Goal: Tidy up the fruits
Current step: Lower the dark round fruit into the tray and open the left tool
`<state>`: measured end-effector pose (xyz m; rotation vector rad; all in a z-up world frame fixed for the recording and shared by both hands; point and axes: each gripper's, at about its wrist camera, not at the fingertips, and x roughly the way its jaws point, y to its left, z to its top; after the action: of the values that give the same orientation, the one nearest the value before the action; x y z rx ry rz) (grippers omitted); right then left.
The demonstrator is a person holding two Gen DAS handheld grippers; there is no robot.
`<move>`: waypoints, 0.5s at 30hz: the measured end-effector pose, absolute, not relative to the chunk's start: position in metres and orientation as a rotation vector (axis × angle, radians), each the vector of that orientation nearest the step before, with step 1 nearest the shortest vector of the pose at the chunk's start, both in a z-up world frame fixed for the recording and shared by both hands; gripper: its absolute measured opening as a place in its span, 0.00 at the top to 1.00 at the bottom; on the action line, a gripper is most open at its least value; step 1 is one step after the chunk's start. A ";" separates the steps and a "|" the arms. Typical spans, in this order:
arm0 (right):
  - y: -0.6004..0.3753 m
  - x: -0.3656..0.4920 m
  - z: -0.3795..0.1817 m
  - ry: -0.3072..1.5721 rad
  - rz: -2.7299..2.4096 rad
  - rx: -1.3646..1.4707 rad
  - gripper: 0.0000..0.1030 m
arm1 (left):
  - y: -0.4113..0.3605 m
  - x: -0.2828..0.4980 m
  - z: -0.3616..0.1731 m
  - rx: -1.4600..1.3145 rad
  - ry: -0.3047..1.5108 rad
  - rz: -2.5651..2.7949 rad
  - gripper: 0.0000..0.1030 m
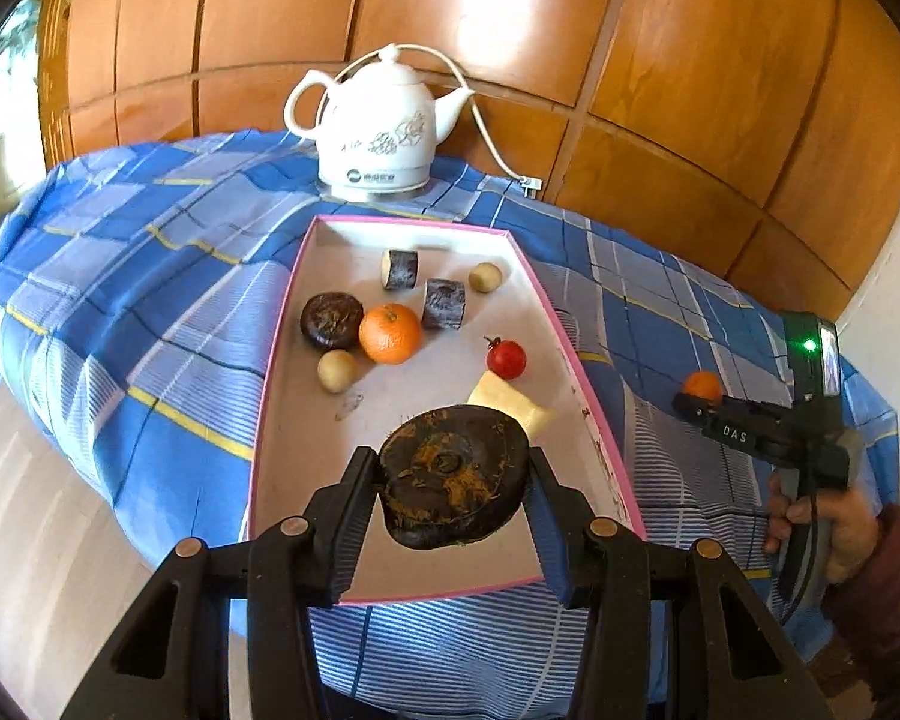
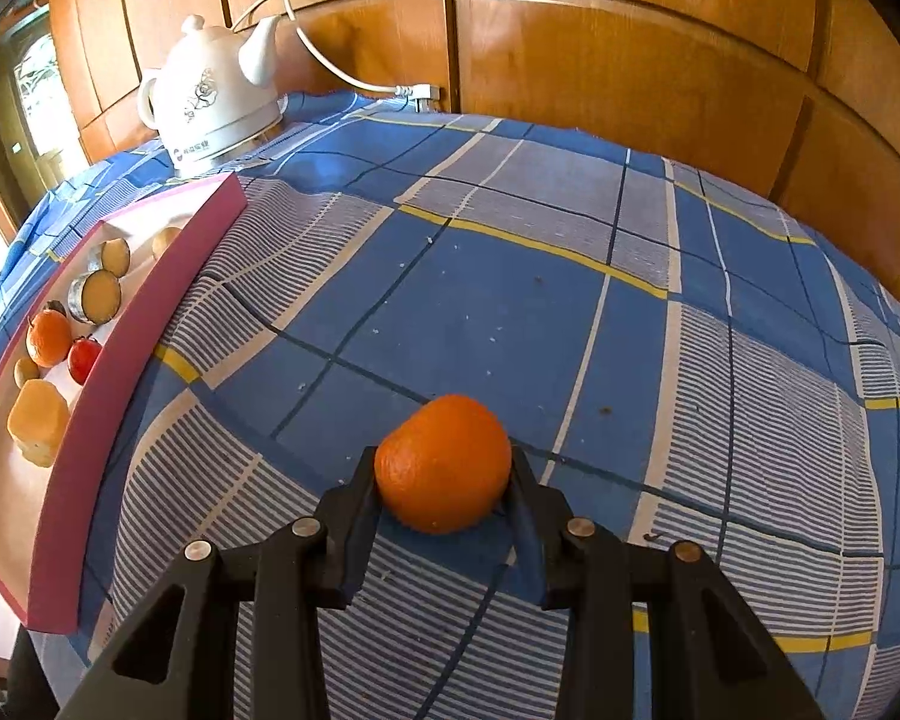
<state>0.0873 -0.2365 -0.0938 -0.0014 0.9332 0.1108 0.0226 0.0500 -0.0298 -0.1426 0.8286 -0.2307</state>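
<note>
My left gripper point(image 1: 453, 468) is shut on a dark brown water chestnut point(image 1: 453, 477) and holds it above the near end of the pink-rimmed white tray point(image 1: 294, 480). In the tray lie another dark chestnut point(image 1: 331, 320), an orange point(image 1: 389, 333), a cherry tomato point(image 1: 506, 358), a pale yellow chunk point(image 1: 510, 402), two purple-skinned slices point(image 1: 444, 303) and two small pale balls point(image 1: 336, 370). My right gripper point(image 2: 444, 468) is shut on an orange point(image 2: 444, 462) low over the cloth, right of the tray point(image 2: 90, 420). It also shows in the left wrist view point(image 1: 699, 399).
A white ceramic electric kettle point(image 1: 378, 126) with its cord stands behind the tray on the blue checked tablecloth point(image 1: 150, 276). Wooden panelling point(image 1: 690, 90) runs behind the table. The cloth drops off at the table's left and near edges.
</note>
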 end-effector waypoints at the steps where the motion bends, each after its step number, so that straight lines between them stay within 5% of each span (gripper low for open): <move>1: -0.237 0.086 -0.094 0.924 0.111 0.001 0.61 | 0.051 0.023 -0.030 -0.144 0.830 -0.228 0.53; 15: -0.239 0.080 -0.096 0.881 0.118 0.013 0.61 | 0.067 0.032 -0.033 -0.198 0.856 -0.185 0.53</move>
<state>0.0805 -0.2387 -0.0956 0.0129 0.8807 0.1176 0.0321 0.0667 -0.0329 -0.1978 0.8560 -0.1849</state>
